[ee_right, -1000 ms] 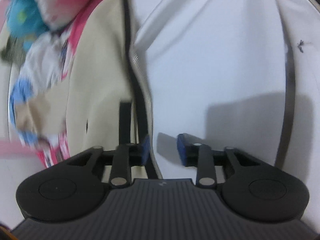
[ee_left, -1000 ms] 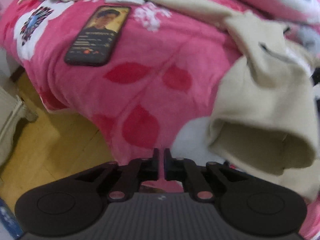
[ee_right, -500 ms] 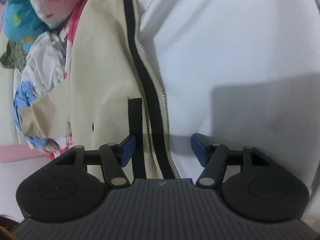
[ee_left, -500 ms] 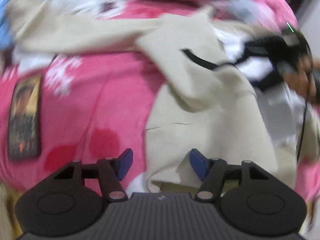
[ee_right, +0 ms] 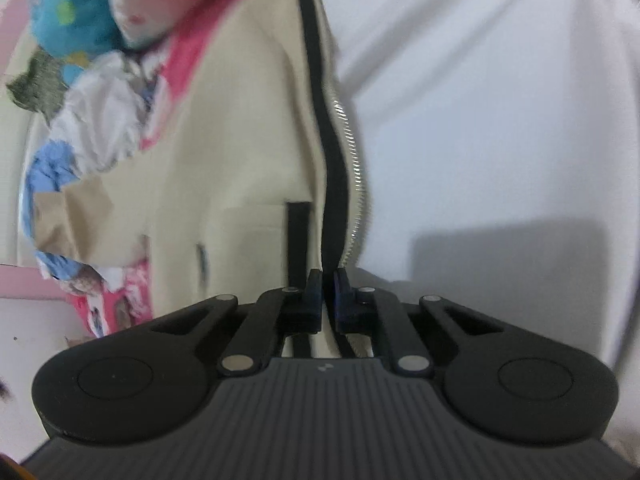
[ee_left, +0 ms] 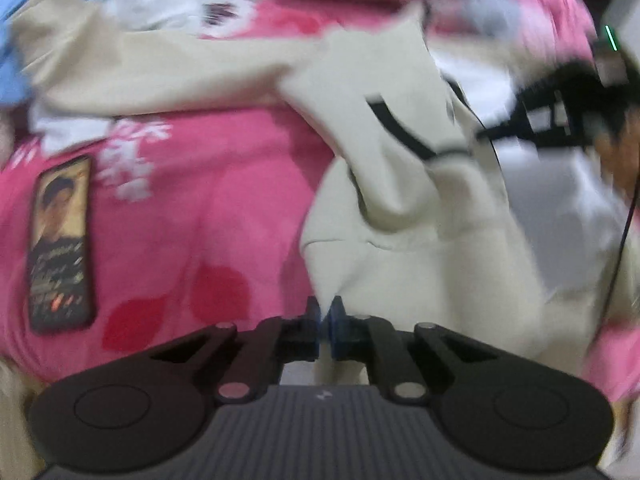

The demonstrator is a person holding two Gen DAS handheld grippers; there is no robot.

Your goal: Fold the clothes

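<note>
A cream zip-up jacket with black trim lies rumpled on a pink flowered blanket. My left gripper is shut on the jacket's near cream edge, with fabric pinched between the blue pads. In the right wrist view the jacket lies open, showing its white lining. There my right gripper is shut on the black front edge beside the zipper. The left wrist view, blurred, also shows the right gripper at the jacket's far right, held by a person's hand.
A phone with a lit screen lies on the blanket at the left. Other crumpled clothes are heaped along the back. In the right wrist view a blue plush toy and a bundle of white and blue fabric sit left of the jacket.
Both grippers stood open half a second ago and have since closed on the jacket: the left on its cream edge, the right on the zipper edge. The left view swung right, away from the phone.
</note>
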